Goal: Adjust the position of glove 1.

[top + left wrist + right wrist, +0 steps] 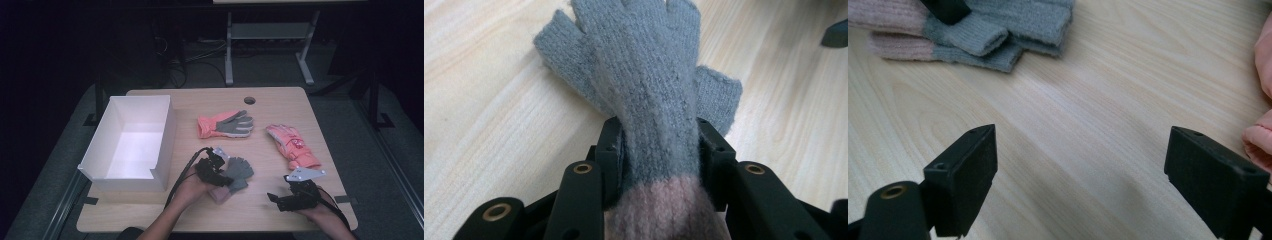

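Note:
A grey knitted fingerless glove (241,169) with a pale pink cuff lies near the table's front, on top of a second one like it. My left gripper (227,177) comes at it from the cuff end. In the left gripper view my left gripper (659,150) is shut on the top glove (644,75), its pads squeezing the knit just above the cuff. My right gripper (274,199) rests at the front right. In the right gripper view it (1080,175) stands open over bare wood, with the knitted gloves (1013,25) farther off.
An open white box (167,135) stands at the table's left. A pink glove with a grey palm (226,124) lies mid-table, and a padded pink glove (294,145) lies to the right, its edge close to my right gripper's jaw (1263,140). A round cable hole (249,100) sits near the far edge.

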The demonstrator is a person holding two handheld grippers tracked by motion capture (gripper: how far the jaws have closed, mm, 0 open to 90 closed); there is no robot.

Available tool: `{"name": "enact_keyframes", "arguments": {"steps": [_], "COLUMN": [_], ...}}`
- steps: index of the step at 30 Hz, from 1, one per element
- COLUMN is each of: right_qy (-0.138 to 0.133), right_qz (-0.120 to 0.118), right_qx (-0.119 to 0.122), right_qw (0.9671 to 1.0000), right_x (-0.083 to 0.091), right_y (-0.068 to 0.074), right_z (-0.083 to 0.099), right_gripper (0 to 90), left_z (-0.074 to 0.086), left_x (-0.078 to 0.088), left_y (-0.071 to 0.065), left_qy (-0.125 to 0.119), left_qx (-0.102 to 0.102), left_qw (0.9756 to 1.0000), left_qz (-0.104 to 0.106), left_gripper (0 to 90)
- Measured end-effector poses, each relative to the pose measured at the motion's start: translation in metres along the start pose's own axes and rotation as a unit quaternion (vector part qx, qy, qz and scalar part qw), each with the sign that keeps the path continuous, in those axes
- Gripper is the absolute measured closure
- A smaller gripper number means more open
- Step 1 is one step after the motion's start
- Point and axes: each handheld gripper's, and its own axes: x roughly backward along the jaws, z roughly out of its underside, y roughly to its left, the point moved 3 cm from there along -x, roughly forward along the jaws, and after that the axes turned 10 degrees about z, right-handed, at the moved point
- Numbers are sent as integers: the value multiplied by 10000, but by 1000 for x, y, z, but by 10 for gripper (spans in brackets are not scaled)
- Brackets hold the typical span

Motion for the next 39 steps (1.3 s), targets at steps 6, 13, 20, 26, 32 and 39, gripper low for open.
{"name": "enact_keyframes", "arguments": {"steps": [6, 13, 20, 26, 32, 39], "right_qy": [0, -18, -2, 9, 3, -40], "right_qz": [-8, -15, -20, 17, 22, 36], "right_qx": [29, 67, 102, 114, 140, 183], "right_qw": [10000, 10000, 9999, 9999, 9999, 9998], "right_x": [-1, -1, -2, -1, -1, -1], "right_y": [0, 0, 0, 0, 1, 0], "right_z": [-1, 0, 1, 2, 1, 1], "right_gripper": [133, 133, 133, 133, 133, 133], "left_z": [-6, -10, -17, -27, -38, -46], "left_x": [17, 38, 58, 76, 96, 124], "left_y": [-4, -1, 0, -2, -2, 3], "left_qy": [-163, -267, -413, -453, -498, -666], "left_qx": [82, 123, 317, 340, 312, 297], "left_qw": [9998, 9995, 9986, 9982, 9979, 9967], "left_qz": [-5, -62, -128, -203, -277, -366], "left_gripper": [620, 618, 618, 618, 617, 616]}}
